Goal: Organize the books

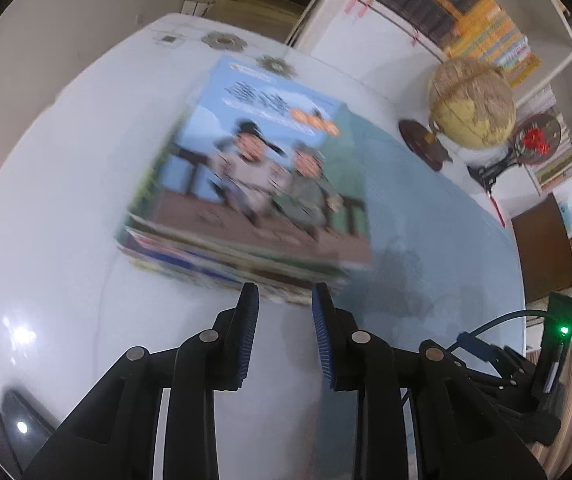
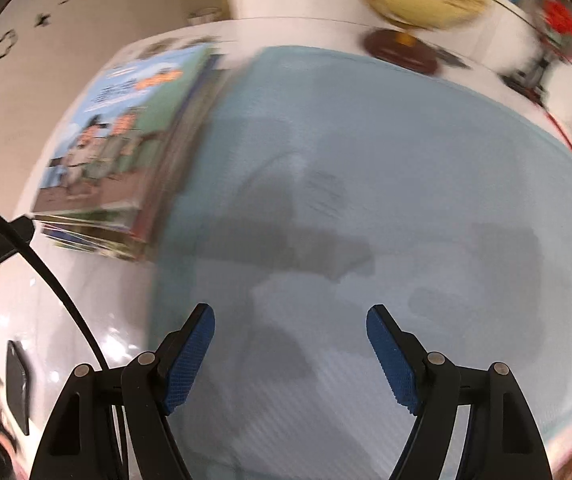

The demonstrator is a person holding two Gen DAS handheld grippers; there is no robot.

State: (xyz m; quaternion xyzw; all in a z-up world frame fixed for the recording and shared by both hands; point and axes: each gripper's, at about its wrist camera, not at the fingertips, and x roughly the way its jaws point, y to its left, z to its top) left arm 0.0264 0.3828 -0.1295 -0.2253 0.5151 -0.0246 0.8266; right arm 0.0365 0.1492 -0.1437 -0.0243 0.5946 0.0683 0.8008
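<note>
Book stack (image 1: 246, 184) lay flat on the glossy white table (image 1: 66, 160), its right edge at the pale blue woven mat (image 2: 366, 160), which lay bare. Left gripper (image 1: 285, 300) stood narrowly parted, empty, just short of the stack. Right gripper (image 2: 290, 316) gaped wide, empty, over the mat. Globe (image 1: 472, 104) stood at the far edge.

Stack of books (image 1: 242, 208): several thin volumes lying flat on white table, blue illustrated cover uppermost, edges roughly aligned.
</note>
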